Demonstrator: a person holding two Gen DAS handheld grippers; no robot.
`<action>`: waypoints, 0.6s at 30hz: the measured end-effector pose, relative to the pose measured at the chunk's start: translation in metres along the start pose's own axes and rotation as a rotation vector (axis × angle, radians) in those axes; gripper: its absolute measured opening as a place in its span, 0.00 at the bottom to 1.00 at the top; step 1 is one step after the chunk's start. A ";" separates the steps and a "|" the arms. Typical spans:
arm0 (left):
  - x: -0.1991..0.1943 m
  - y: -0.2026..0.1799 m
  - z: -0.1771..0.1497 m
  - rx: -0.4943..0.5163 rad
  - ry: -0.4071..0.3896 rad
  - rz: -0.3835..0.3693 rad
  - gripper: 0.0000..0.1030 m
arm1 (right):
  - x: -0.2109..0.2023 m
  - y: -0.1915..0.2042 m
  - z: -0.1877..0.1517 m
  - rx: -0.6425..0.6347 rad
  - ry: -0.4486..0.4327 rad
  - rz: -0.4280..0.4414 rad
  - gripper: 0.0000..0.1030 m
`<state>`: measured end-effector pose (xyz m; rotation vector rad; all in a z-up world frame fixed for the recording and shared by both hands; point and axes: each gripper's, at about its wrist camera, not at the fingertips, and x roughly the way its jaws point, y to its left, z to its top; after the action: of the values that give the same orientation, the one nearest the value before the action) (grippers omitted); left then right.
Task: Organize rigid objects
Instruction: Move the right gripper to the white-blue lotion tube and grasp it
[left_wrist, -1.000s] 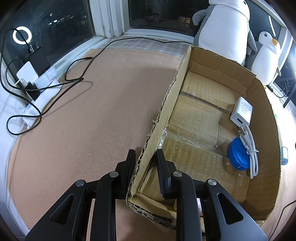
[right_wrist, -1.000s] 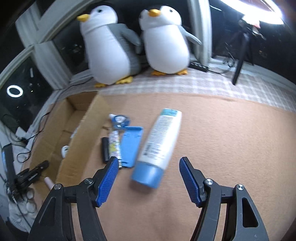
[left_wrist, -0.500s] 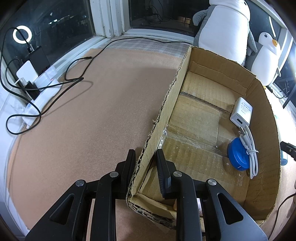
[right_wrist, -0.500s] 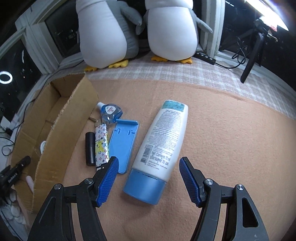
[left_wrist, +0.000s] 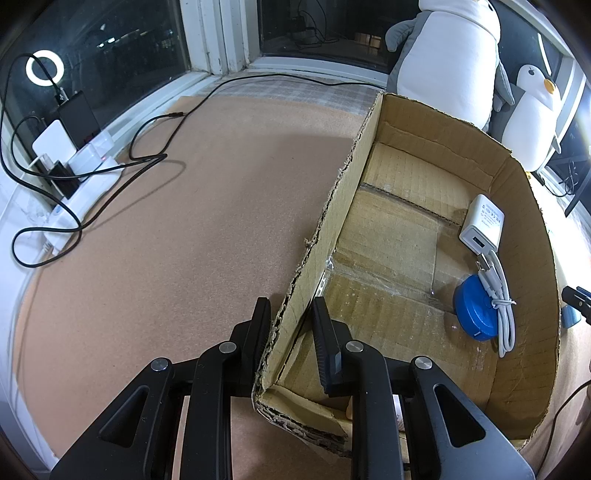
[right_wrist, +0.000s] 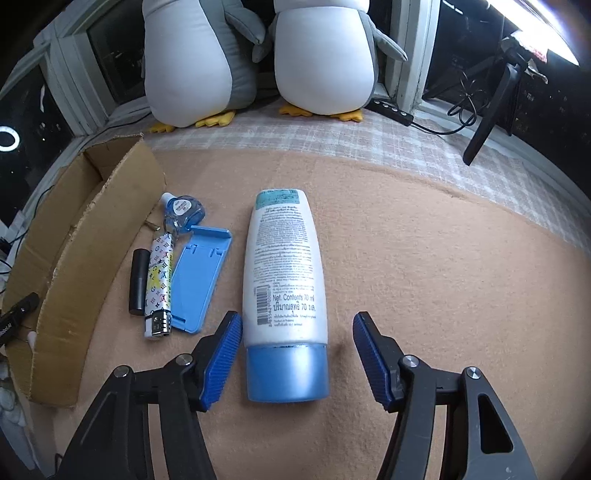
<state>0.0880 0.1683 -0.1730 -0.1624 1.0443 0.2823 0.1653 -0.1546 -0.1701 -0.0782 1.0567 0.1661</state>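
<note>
The left gripper (left_wrist: 290, 321) is clamped on the near wall of the cardboard box (left_wrist: 332, 221), while the right gripper (right_wrist: 297, 347), its jaws closing but not yet touching, straddles the blue-capped lotion tube (right_wrist: 284, 280) lying on the mat (right_wrist: 443, 277) beside the lighter (right_wrist: 159, 288).

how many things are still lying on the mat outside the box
5: a lotion tube between the right gripper's closing jaws, then leftward a blue phone stand, patterned lighter, black tube and blue bottle. Others may be hidden.
</note>
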 end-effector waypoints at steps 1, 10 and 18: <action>0.000 0.000 0.000 0.000 0.000 0.000 0.20 | 0.000 0.002 0.001 -0.011 -0.008 0.004 0.57; 0.000 0.001 0.000 0.000 0.000 0.000 0.20 | 0.014 0.014 -0.006 -0.047 -0.056 0.009 0.52; 0.000 0.001 0.000 0.001 -0.001 0.000 0.20 | 0.013 0.009 -0.004 -0.039 -0.069 0.010 0.42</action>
<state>0.0875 0.1693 -0.1734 -0.1615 1.0439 0.2822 0.1670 -0.1453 -0.1833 -0.1019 0.9856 0.1975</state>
